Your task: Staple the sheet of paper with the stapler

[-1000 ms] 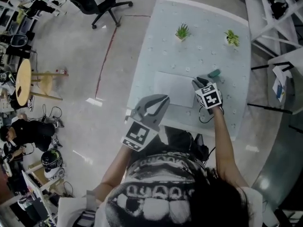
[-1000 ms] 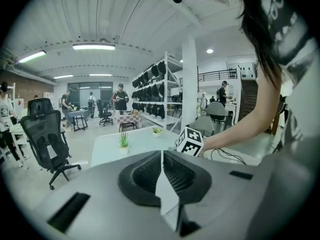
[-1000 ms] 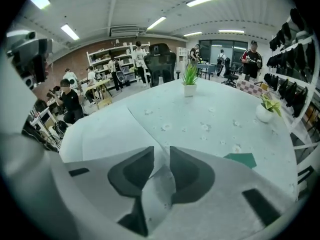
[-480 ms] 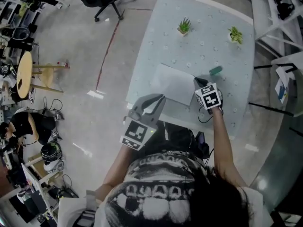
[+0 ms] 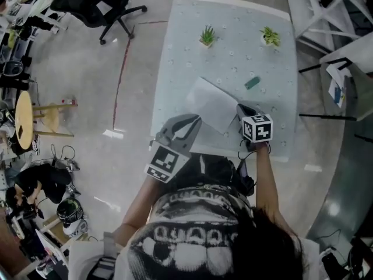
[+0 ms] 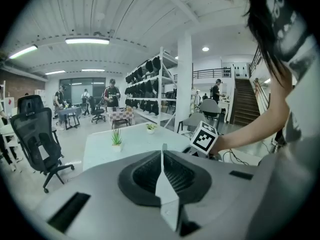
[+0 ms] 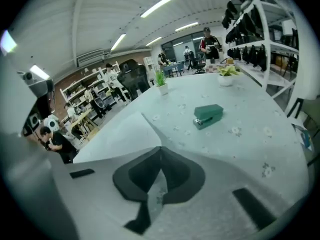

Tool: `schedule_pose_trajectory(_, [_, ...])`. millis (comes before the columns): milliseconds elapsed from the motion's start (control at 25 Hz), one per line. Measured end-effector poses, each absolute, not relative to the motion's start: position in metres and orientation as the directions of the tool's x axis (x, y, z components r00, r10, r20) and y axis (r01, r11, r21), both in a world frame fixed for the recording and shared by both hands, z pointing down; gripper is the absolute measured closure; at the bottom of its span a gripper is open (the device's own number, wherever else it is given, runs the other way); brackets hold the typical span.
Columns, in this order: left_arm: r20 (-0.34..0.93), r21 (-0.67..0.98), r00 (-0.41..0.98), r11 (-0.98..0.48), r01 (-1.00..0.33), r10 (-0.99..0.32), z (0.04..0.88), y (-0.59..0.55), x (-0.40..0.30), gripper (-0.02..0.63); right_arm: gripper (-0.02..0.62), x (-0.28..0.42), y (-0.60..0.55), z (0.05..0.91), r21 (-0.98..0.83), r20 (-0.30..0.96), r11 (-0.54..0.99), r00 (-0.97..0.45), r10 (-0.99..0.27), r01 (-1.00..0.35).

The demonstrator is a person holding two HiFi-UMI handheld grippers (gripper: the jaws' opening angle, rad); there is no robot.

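Since a second ago the sheet of paper (image 5: 211, 102) has swung askew at mid-frame, and the right gripper (image 5: 239, 107), arm outstretched, has just closed its jaws onto the sheet's right corner. At lower centre the left gripper (image 5: 197, 121) hovers over the pale table's (image 5: 233, 34) near edge, jaws pressed together and empty. The green stapler (image 5: 252, 83) lies apart, upper right of the sheet, with open tabletop between them.

The right tongs (image 5: 239, 107), wide apart a second ago, have just been closing and now pinch the near right corner of the sheet of paper (image 5: 211, 102). The sheet, then flat and square on the counter (image 5: 175, 69), is swung askew. The tongs have drawn away from the stapler (image 5: 252, 83).
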State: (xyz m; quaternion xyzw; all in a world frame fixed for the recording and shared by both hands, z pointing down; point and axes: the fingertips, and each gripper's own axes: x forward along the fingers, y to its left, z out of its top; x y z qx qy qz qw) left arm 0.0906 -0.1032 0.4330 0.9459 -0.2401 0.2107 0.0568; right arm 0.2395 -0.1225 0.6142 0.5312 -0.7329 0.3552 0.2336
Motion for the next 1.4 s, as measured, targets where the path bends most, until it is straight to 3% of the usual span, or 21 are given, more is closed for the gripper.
schedule_pose_trajectory(640, [0.366,0.027,0.882,-0.944,-0.328,-0.296,0.415,-0.095,0.128,0.594,0.588,0.335,-0.056,0.614,-0.328,0.737,-0.236,-0.091,-0.67,-0.915])
schedule_pose_trajectory(1400, [0.374,0.038,0.885,-0.948,-0.315,-0.279,0.421,-0.095,0.123,0.594,0.584,0.361,-0.021,0.62,-0.325,0.74,-0.363,0.004,-0.673,-0.873])
